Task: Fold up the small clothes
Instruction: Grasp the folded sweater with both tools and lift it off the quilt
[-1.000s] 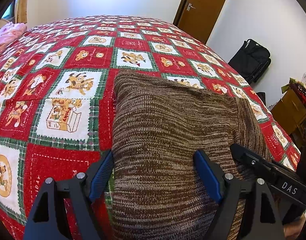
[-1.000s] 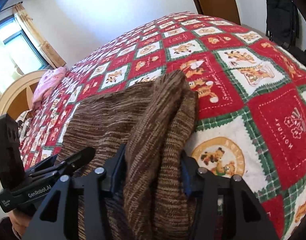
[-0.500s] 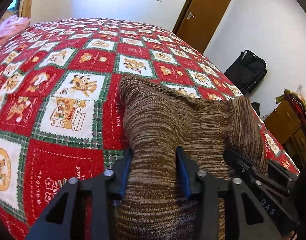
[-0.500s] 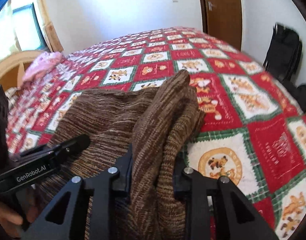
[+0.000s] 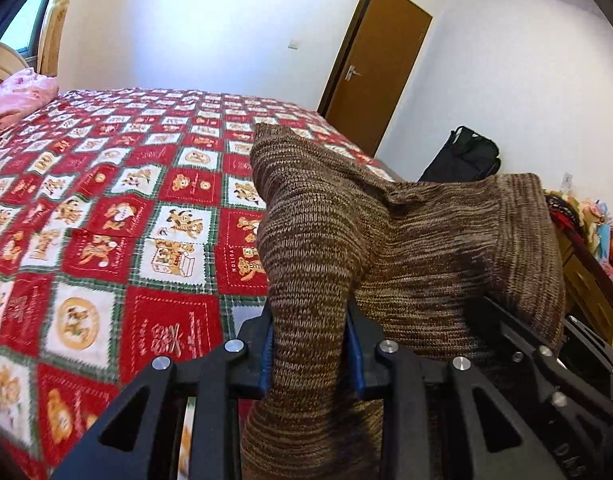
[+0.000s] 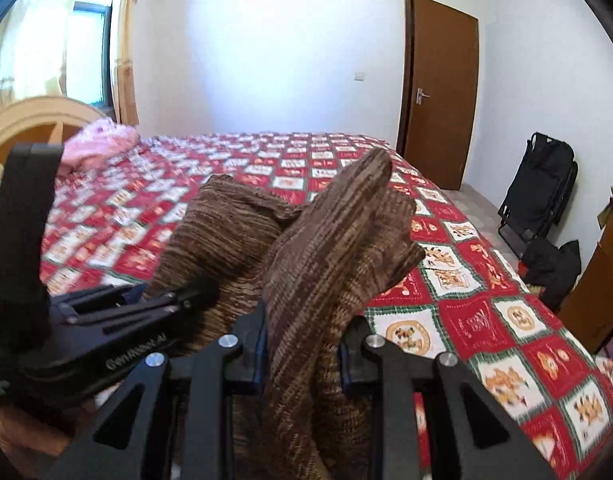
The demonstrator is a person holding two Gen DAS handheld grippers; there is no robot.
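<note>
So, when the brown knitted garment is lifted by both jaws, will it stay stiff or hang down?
Probably floppy: the brown knitted garment sags between the left gripper and the right gripper. Its thick, bunched knit likely grips well. The free end would probably trail on the red patchwork bedspread.

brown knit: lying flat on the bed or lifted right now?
Lifted at the near edge. The left gripper and right gripper each pinch a bunched corner of the brown knit, which sags between them above the quilt.
</note>
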